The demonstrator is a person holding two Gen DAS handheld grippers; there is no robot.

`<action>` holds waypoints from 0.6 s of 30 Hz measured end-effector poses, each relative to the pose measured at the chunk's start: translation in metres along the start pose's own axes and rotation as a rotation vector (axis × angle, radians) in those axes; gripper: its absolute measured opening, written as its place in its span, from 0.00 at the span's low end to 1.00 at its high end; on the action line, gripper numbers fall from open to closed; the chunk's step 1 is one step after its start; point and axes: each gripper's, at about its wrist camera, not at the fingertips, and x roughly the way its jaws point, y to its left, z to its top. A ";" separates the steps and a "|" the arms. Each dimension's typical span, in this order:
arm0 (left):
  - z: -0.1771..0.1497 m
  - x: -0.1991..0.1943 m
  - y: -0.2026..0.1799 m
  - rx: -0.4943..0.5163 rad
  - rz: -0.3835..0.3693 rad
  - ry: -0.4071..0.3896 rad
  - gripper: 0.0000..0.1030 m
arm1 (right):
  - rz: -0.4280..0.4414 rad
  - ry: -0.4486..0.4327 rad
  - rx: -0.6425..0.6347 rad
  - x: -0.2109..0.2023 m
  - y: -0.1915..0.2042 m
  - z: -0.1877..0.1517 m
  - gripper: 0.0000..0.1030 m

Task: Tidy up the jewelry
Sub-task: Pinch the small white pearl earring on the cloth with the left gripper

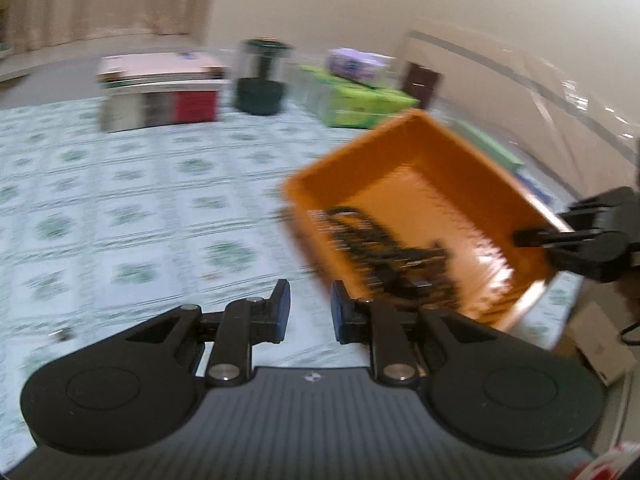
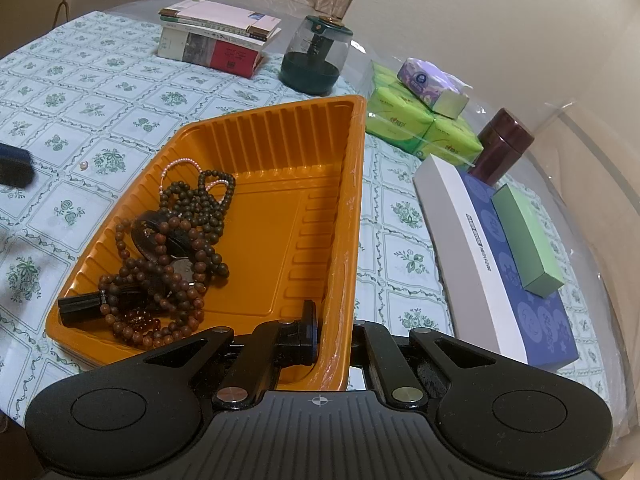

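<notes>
An orange plastic tray [image 2: 272, 216] holds a heap of brown bead strings [image 2: 176, 248], a thin pink bead chain [image 2: 180, 168] and a dark watch-like piece. My right gripper [image 2: 334, 332] is shut on the tray's near right wall, one finger inside and one outside, and the tray is tilted up off the tablecloth. In the blurred left wrist view the tray [image 1: 436, 184] hangs at the right with the right gripper [image 1: 560, 236] on its rim. My left gripper [image 1: 310, 312] is open and empty just left of the tray. A small pink bead [image 2: 83, 165] lies on the cloth.
A stack of books [image 2: 216, 40], a dark green jar with a clear dome [image 2: 316, 56], green tissue packs [image 2: 420, 120] with a purple pack on top, a maroon bottle [image 2: 504, 148] and a white-and-blue box [image 2: 500, 264] with a green box on it line the back and right.
</notes>
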 end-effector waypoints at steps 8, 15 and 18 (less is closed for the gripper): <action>-0.027 -0.034 0.068 -0.060 0.209 -0.016 0.20 | -0.003 0.000 -0.003 0.000 0.001 0.000 0.03; -0.049 -0.041 0.109 -0.079 0.351 0.007 0.21 | -0.004 0.003 -0.006 0.000 0.001 0.001 0.03; -0.052 -0.039 0.119 -0.086 0.373 0.007 0.21 | -0.004 0.005 -0.007 0.000 0.000 0.001 0.03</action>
